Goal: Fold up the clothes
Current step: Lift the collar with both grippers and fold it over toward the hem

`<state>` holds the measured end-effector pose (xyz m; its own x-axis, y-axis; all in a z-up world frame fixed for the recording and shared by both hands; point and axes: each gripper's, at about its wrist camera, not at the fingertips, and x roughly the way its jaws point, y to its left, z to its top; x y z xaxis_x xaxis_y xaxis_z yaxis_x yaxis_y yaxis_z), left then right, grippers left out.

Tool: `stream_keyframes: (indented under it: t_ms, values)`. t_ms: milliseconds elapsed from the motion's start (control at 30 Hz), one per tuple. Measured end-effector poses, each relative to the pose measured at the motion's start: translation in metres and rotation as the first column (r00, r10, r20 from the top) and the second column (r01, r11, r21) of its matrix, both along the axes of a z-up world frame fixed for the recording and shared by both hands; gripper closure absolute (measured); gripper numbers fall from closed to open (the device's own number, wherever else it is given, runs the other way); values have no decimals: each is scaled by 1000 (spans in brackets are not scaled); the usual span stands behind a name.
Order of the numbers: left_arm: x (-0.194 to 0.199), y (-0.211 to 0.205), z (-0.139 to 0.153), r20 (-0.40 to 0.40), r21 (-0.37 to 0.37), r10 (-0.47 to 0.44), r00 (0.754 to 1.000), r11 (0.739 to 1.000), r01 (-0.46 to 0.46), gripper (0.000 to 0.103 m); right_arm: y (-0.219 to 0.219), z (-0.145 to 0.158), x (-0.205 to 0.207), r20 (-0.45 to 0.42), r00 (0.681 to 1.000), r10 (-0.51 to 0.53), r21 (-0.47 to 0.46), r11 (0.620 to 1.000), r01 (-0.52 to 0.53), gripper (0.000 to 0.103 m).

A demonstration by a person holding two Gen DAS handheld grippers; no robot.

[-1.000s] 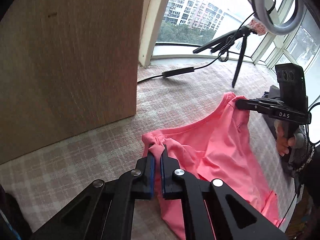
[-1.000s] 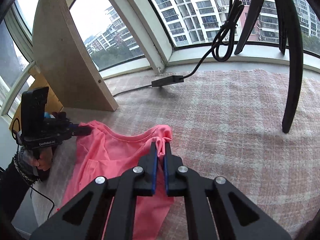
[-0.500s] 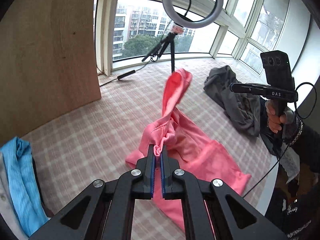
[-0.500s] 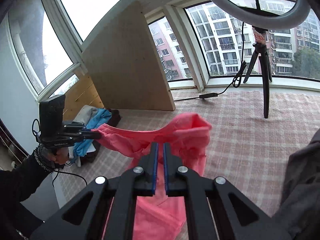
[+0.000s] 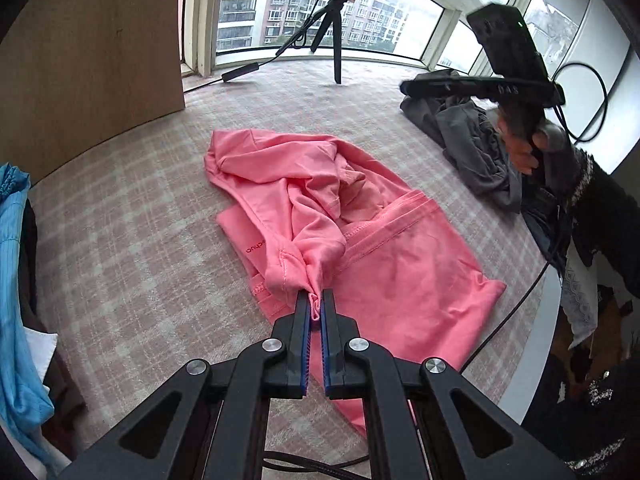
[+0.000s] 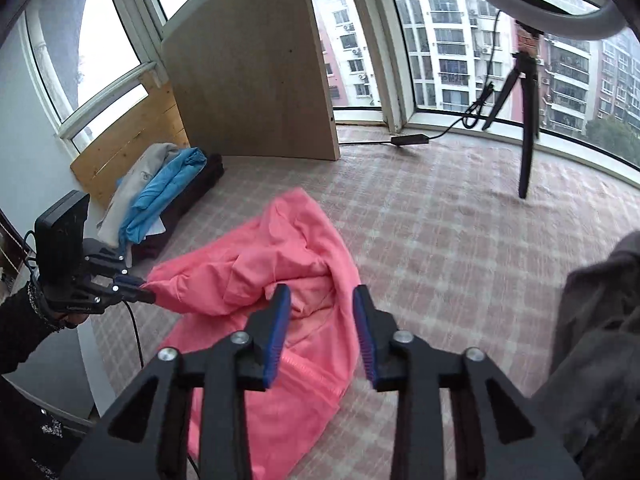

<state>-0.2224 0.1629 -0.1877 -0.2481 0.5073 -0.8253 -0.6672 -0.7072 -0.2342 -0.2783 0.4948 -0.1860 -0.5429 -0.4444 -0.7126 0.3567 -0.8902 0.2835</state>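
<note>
A pink garment (image 5: 372,248) lies crumpled on the checked cloth surface (image 5: 140,260), partly folded over itself. My left gripper (image 5: 315,304) is shut on a bunched edge of the pink garment at its near side; it also shows in the right wrist view (image 6: 140,286) pinching the cloth. My right gripper (image 6: 322,300) is open and empty, held above the pink garment (image 6: 260,280). In the left wrist view the right gripper (image 5: 412,87) is raised at the right, away from the garment.
A grey garment pile (image 5: 468,140) lies at the right. Folded blue and grey clothes (image 6: 160,188) are stacked at the left by a wooden panel (image 6: 256,68). A ring-light tripod (image 6: 524,120) and a cable with adapter (image 6: 412,139) stand near the windows.
My right gripper has opened and let go of the pink garment, whose far end has dropped onto the surface. My left gripper still holds its edge, lowered nearer the cloth.
</note>
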Motion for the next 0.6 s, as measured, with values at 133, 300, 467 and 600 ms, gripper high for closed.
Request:
stream_keyframes:
  t_ms: [133, 300, 467, 600]
  values:
    - [-2, 2, -11, 18, -12, 22, 1000, 1000, -22, 99, -32, -11, -73, 64, 989, 134, 14, 991, -135, 62]
    - [-5, 1, -22, 45, -19, 56, 997, 998, -56, 99, -87, -58, -144, 205, 941, 268, 16, 961, -277, 62]
    - [-13, -4, -25, 57, -24, 76, 995, 997, -75, 99, -124, -93, -170, 268, 895, 356, 20, 927, -375, 62]
    - [-22, -8, -23, 52, -27, 96, 994, 995, -94, 99, -140, -95, -165, 218, 877, 429, 10, 897, -441, 75]
